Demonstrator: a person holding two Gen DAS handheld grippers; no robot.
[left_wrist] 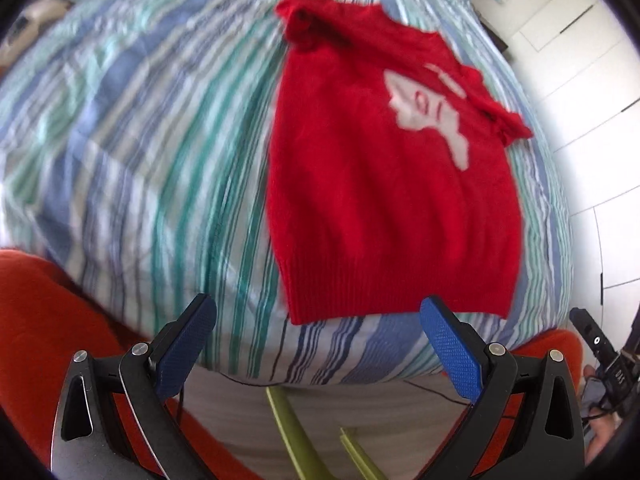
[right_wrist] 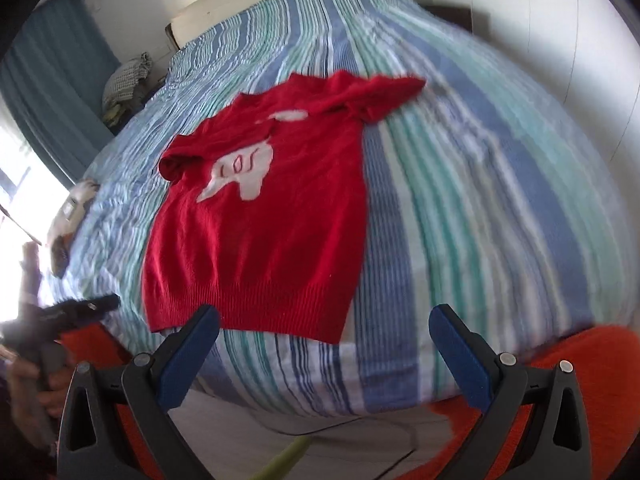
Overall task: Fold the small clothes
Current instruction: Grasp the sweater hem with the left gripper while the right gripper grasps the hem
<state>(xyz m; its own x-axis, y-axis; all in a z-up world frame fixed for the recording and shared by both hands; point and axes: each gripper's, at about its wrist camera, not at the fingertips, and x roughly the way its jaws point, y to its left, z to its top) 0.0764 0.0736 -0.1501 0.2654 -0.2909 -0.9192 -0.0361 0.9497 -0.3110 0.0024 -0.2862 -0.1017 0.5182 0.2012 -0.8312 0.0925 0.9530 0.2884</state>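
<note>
Your left gripper [left_wrist: 318, 320] stands spread wide and empty, short of the bed edge. Your right gripper [right_wrist: 324, 330] is likewise released, holding nothing. The red sweater [left_wrist: 384, 200] lies flat on the striped bedspread [left_wrist: 140, 140], ribbed hem toward you, sleeves bunched at 12 and 2 o'clock. Both views are blurred. A checked bundle [right_wrist: 126, 78] sits at 10 o'clock in the right view.

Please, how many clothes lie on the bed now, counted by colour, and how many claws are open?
Red sweater on the striped bed: 1
Open claws, left claw and right claw: 2
Total: 3
</note>
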